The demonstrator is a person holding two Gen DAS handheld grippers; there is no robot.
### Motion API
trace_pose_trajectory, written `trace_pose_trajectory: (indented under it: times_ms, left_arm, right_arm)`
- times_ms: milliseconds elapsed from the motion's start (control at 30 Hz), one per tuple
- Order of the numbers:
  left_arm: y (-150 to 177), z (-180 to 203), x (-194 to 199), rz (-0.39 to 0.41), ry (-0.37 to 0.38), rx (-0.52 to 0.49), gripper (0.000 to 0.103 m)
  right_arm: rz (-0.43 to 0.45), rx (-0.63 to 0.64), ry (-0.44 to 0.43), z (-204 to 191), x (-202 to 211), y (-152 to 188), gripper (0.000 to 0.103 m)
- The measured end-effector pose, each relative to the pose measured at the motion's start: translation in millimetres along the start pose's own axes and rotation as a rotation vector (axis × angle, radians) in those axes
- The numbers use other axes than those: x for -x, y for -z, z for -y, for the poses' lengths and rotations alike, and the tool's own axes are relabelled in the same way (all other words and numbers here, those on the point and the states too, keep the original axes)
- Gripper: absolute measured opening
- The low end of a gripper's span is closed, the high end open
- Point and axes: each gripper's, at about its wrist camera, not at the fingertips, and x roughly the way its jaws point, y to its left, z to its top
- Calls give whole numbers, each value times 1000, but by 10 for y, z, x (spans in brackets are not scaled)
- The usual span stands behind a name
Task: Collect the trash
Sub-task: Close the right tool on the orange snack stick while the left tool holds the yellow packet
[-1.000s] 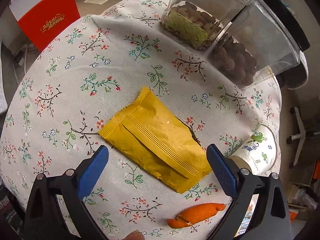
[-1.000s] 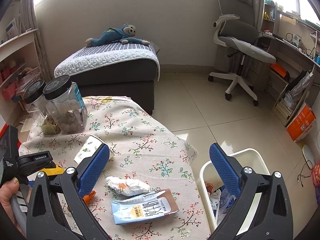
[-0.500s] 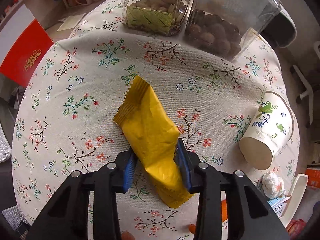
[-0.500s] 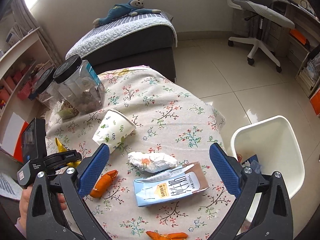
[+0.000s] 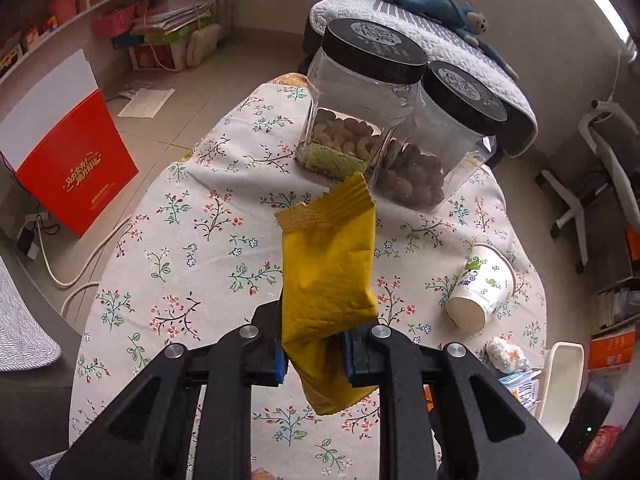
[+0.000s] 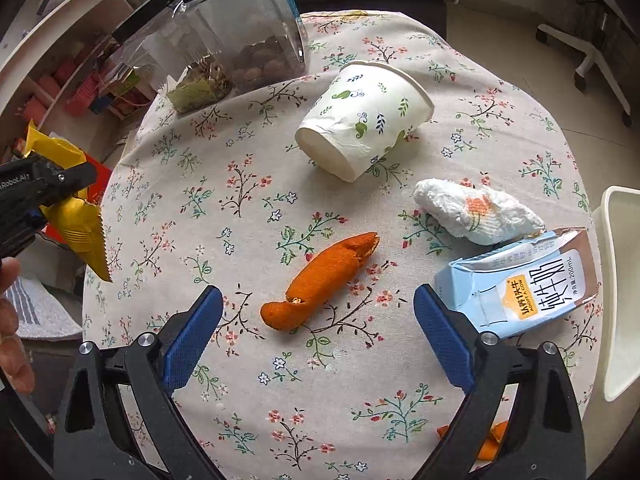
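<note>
My left gripper (image 5: 314, 354) is shut on a yellow snack wrapper (image 5: 328, 276) and holds it in the air above the floral tablecloth (image 5: 208, 248). The right wrist view shows that same wrapper (image 6: 76, 216) at the left edge, pinched by the black left gripper. My right gripper (image 6: 318, 330) hangs low over the table with its jaws closing, still wide apart. An orange peel (image 6: 320, 280) lies just ahead of them, untouched. A tipped paper cup (image 6: 364, 120), a crumpled white tissue (image 6: 476, 212) and a flattened blue milk carton (image 6: 520, 284) lie beyond and to the right.
Two clear jars of nuts with black lids (image 5: 372, 120) stand at the table's far side. A white bin (image 6: 620, 280) sits off the table's right edge. More peel (image 6: 492, 436) lies near the front edge. A red box (image 5: 68, 160) stands on the floor.
My left gripper closed on the yellow wrapper and lifted it off the table. My right gripper dropped and tilted down toward the orange peel.
</note>
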Motion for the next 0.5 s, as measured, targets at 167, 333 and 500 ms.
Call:
trace_pose_trajectory:
  times_ms: [167, 333, 500]
  left_arm:
    - [-73, -43, -53, -14, 25, -7, 20]
    - [-22, -3, -120, -23, 1, -50, 20]
    - [-25, 4, -91, 0, -5, -69, 20]
  right_arm:
    - [-13, -7, 24, -54, -244, -25, 79]
    - [4, 39, -7, -81, -231, -75, 18]
    - [54, 40, -65, -64, -52, -138, 14]
